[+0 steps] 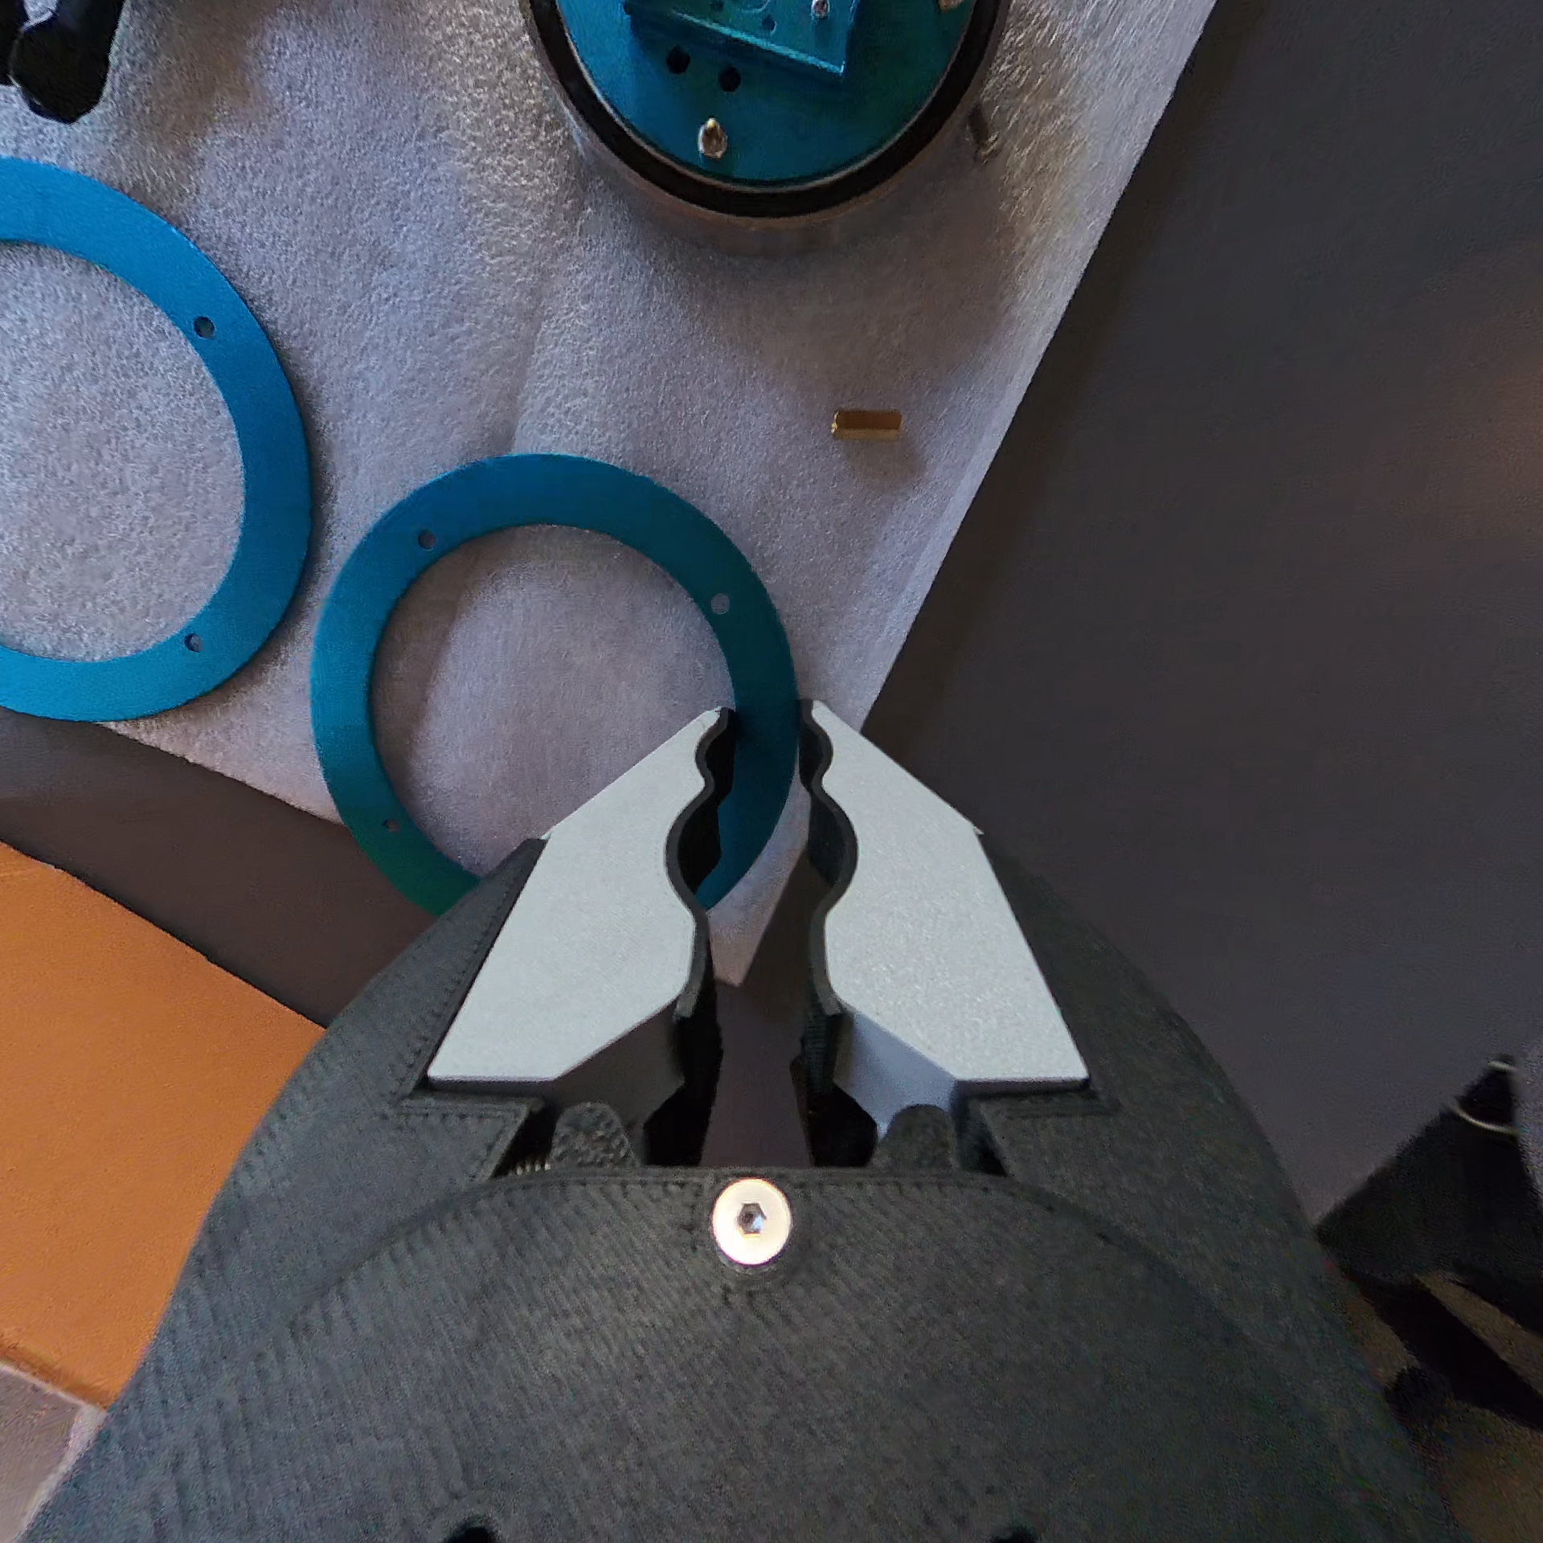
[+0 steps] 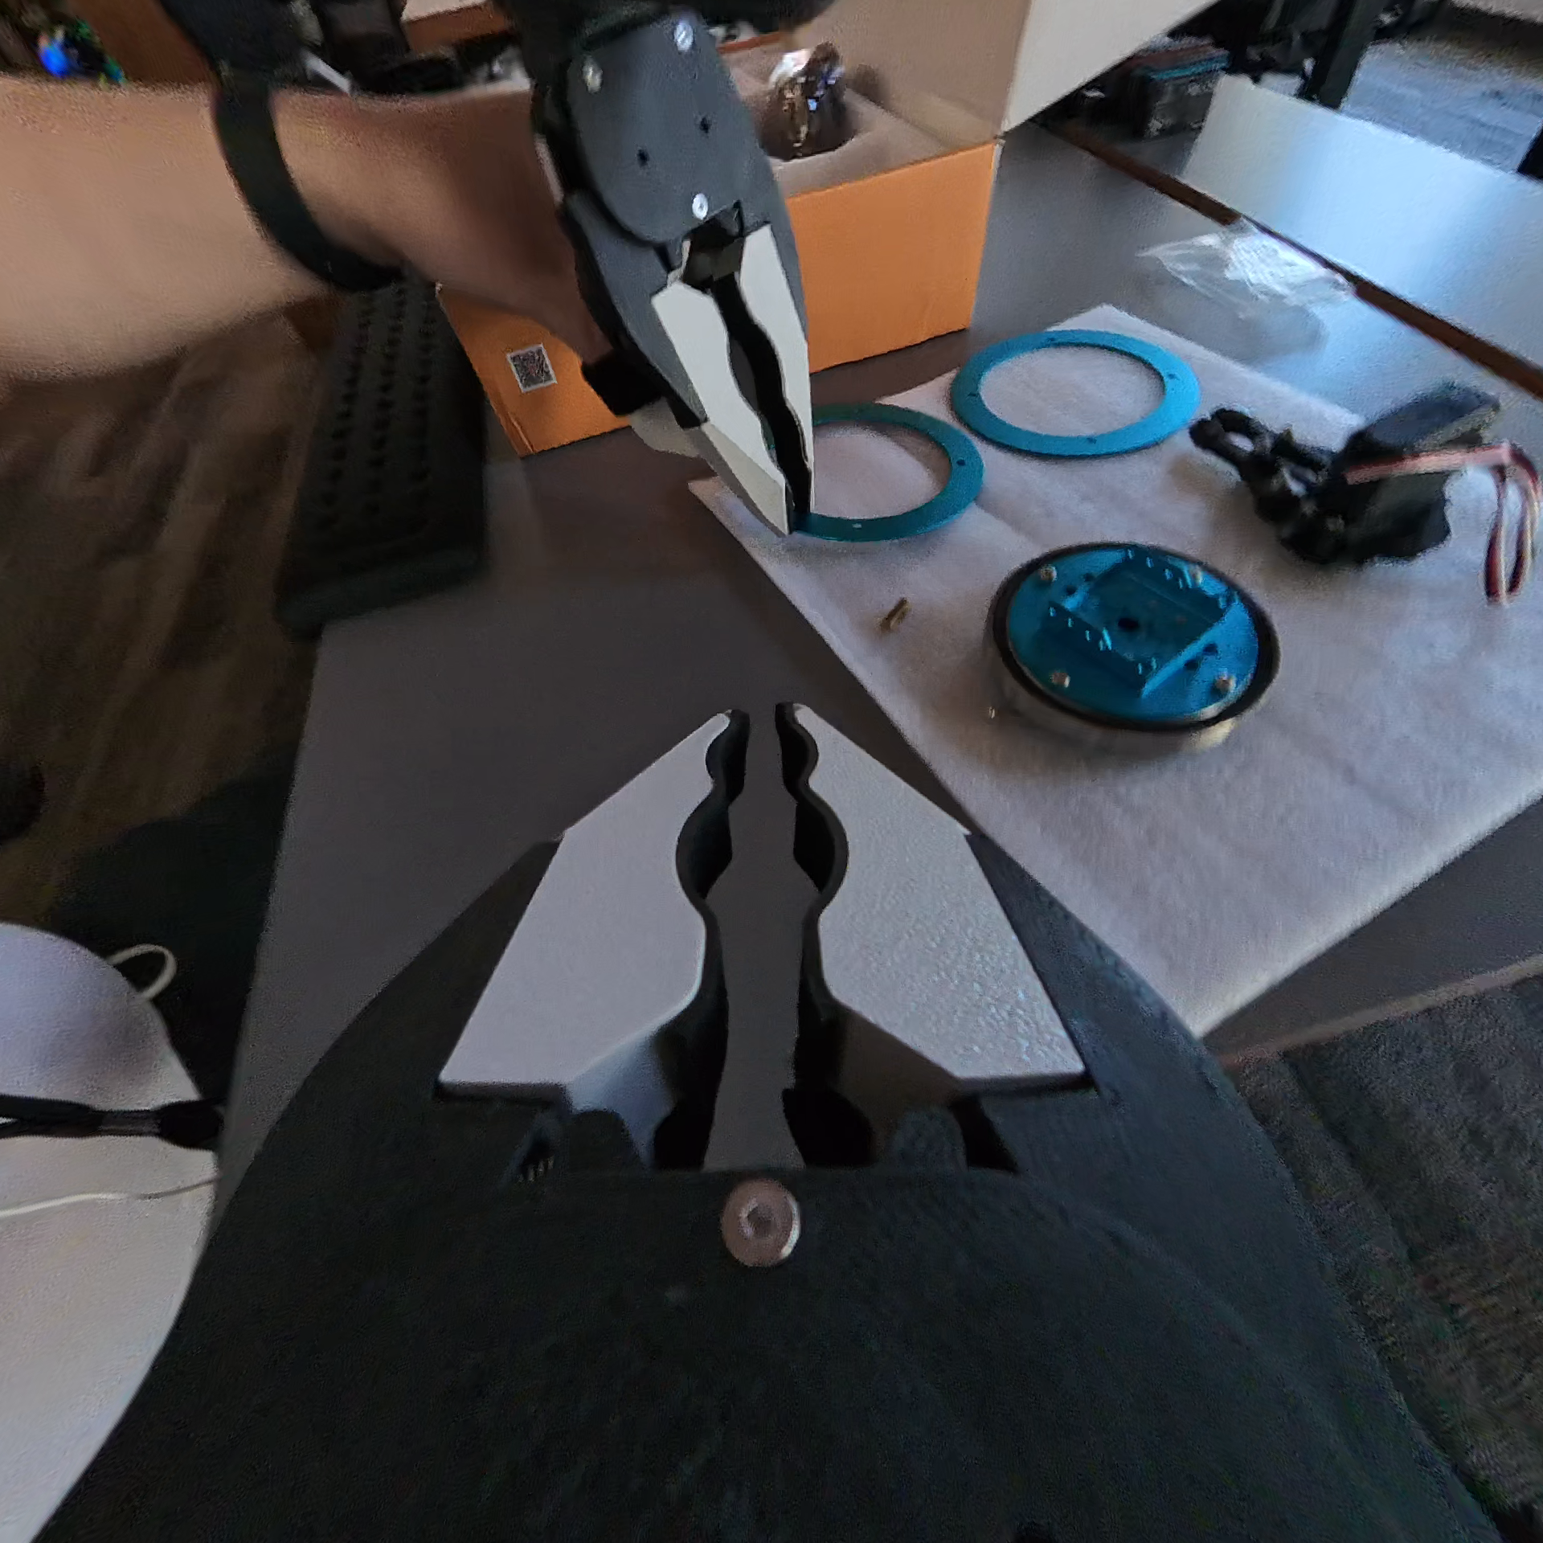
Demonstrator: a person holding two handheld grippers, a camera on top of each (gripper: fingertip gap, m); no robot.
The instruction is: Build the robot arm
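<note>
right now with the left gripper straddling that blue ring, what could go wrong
The left gripper has its jaws open astride the near blue ring, which overhangs the white foam sheet's edge, so a loose pinch may tip or slide it off. The ring looks thin and flat, so fingertips could skate over it. A dragged ring might knock the brass standoff.

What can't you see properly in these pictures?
- Near blue ring: left wrist view, left gripper covers its near edge.
- Round blue base: left wrist view, cut off by top edge.
- Brass post: right wrist view, too small for detail.
</note>
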